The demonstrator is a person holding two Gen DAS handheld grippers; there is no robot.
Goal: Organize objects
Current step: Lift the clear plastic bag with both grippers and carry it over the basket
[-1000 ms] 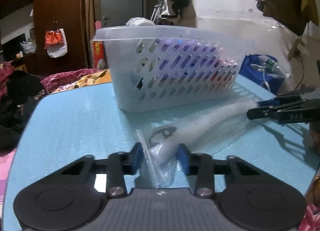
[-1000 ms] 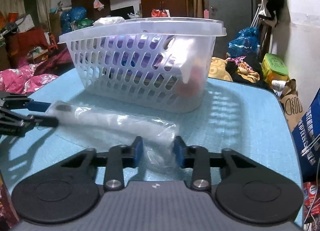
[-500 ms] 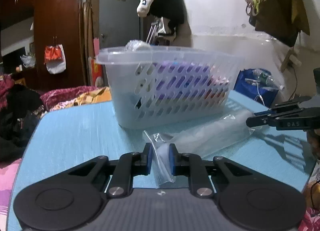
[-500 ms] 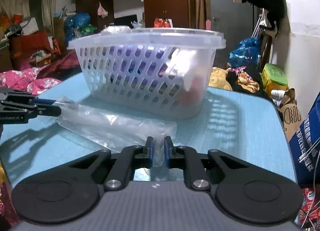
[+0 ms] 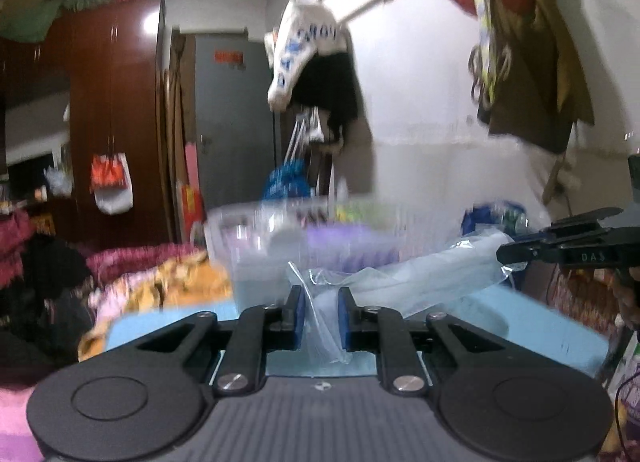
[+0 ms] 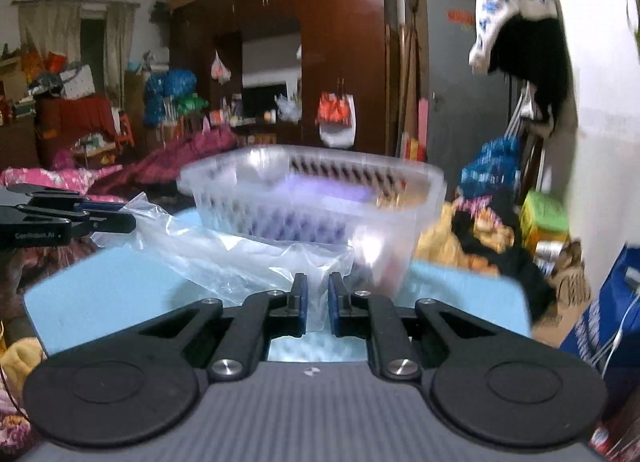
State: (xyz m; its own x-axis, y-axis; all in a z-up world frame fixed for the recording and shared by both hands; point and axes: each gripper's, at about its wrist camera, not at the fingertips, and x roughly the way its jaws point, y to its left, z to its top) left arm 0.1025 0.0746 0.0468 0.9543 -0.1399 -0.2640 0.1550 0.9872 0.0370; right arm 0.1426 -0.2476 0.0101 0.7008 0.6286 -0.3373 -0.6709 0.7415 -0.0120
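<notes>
Clear plastic bag (image 5: 404, 282), left wrist view: 1 end sits pinched between the 2 blue pads of the left gripper (image 5: 321, 312), jaws nearly closed & grasping the film. The bag stretches right & slightly up to the right gripper (image 5: 506, 253), whose black tips clamp the other end. The white perforated basket (image 5: 256, 246) sits right behind the bag, blurred, w/ purple stuff inside. The blue table (image 5: 540, 326) shows below the bag, which hangs clear of it.

Right wrist view: right gripper (image 6: 318, 302) clenched on a crumpled bag (image 6: 224, 258) corner, pads w/ only film between them. Bag spreads left to the left gripper (image 6: 130, 222), also clamped on it. Basket (image 6: 320, 202) is just behind the bag, on the table (image 6: 100, 286); bag's right edge overlaps the basket's near wall.
</notes>
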